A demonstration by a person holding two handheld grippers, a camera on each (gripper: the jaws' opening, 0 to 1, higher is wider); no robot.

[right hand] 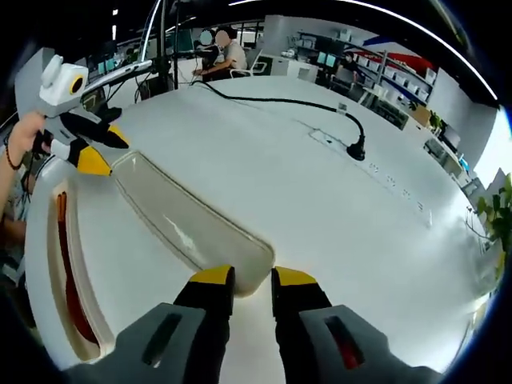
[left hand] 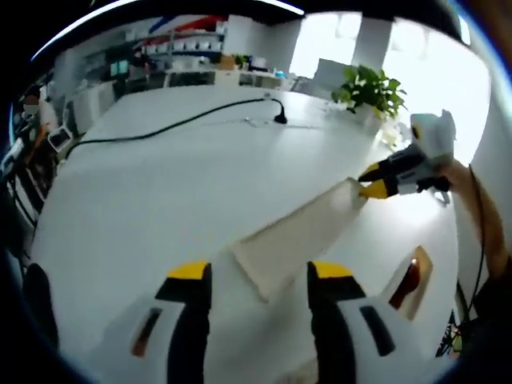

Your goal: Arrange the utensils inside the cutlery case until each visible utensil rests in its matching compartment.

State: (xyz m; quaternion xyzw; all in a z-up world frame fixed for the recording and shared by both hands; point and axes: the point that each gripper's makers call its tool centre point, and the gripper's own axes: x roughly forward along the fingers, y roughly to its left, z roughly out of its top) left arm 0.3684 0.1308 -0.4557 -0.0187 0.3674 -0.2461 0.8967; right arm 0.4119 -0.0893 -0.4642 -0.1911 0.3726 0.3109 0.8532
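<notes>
The translucent lid [right hand: 188, 220] of the cutlery case is being held above the white table [right hand: 320, 200] by both grippers. One end is being pinched by the right gripper [right hand: 244, 280], jaws nearly closed on its rim. The opposite end is being spanned by the left gripper [left hand: 260, 276], jaws partly open. The case tray [right hand: 60, 264], with a dark red utensil [right hand: 68, 280], is lying alongside.

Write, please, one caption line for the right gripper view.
Both grippers, right and left, hold the clear lid at opposite ends above the white table.
</notes>
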